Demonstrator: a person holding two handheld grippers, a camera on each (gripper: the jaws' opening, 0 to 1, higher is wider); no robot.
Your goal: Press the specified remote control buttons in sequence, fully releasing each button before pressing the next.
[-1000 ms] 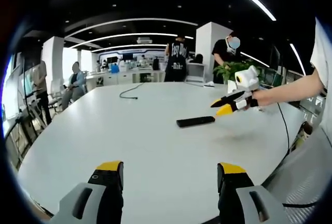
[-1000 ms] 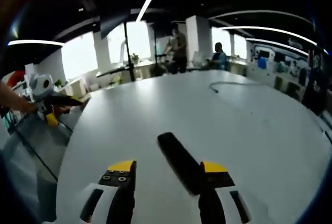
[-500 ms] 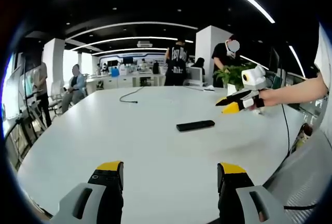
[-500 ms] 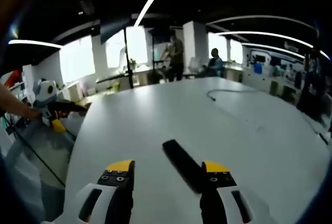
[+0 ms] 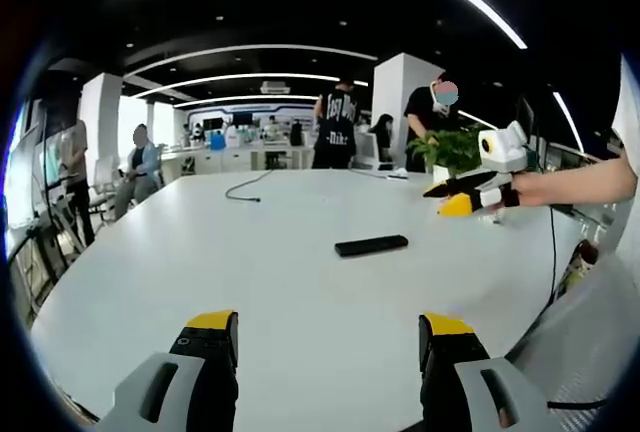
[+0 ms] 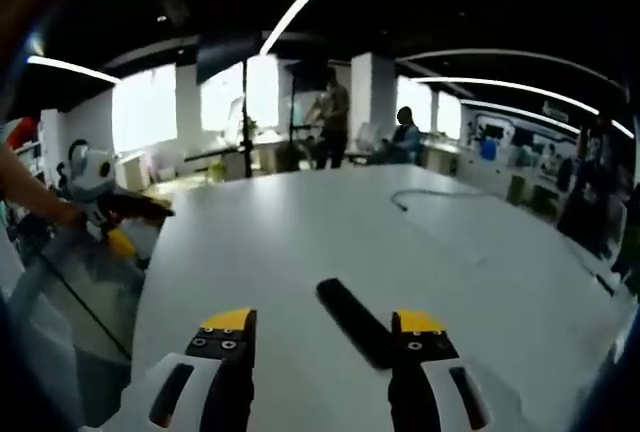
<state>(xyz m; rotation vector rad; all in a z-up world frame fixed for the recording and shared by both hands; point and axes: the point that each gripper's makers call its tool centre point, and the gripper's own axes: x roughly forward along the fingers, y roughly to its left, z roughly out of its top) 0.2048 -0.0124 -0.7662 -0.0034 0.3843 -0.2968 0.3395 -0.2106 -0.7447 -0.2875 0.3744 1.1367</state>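
White and broad, the desk point(image 5: 200, 272) spreads beneath an open office with strip lights. Nearest in the left gripper view, the left tool point(image 5: 328, 337) holds its yellow-tipped jaws wide over bare surface. Beyond it the black remote control point(image 5: 371, 245) lies flat near the middle, apart from both tools. Further right, the right tool point(image 5: 455, 195) hovers above the edge, jaws nearly together there. In the right gripper view, the right tool's own jaws stand wide, empty. People point(image 5: 335, 132) stand behind.
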